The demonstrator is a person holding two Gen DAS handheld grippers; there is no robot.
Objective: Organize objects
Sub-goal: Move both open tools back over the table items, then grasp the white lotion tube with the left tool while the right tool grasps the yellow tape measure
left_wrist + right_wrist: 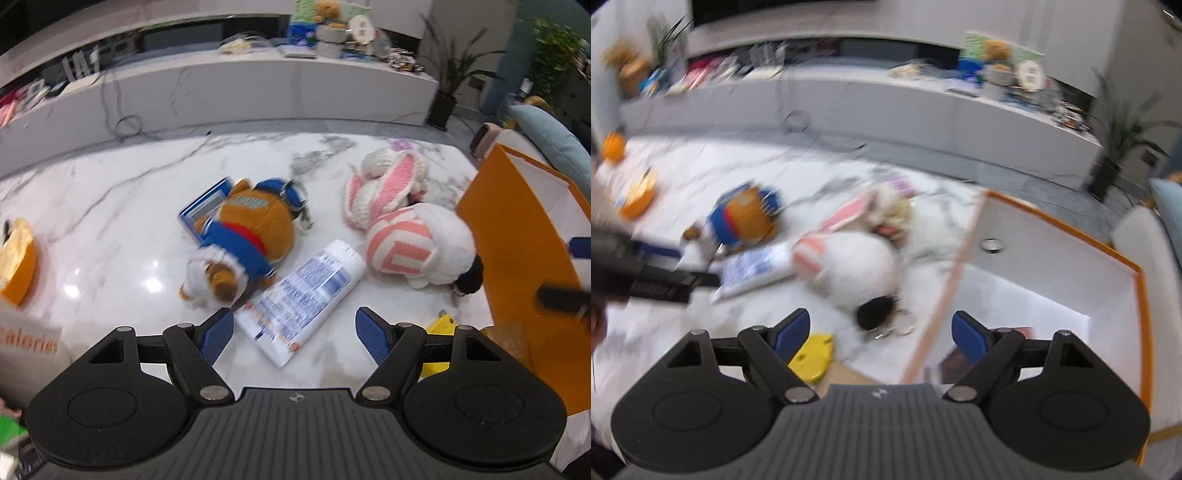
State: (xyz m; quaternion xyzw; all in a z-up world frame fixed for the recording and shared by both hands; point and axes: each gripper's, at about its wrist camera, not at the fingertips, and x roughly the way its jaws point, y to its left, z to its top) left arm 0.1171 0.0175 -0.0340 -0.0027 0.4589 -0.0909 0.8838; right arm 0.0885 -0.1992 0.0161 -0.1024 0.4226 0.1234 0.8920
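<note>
My left gripper (293,325) hangs open just above the marble table (110,229). The crimped end of a white printed tube (306,291) lies between its blue pads, untouched. Beyond the tube a brown plush bear in a blue jacket (247,236) lies partly on a blue box (203,206). A pink-and-white rabbit plush (391,221) lies to the right. My right gripper (879,325) is open and empty above the near edge of an orange-rimmed white box (1052,266), with the rabbit plush (857,269) just ahead. The right wrist view is blurred.
A yellow flat item (812,354) lies near the box corner. At the left stand an orange round tub (18,266) and a carton marked "calories" (29,343). A long low marble bench (258,85) with clutter runs behind the table, with a potted plant (443,103) beside it.
</note>
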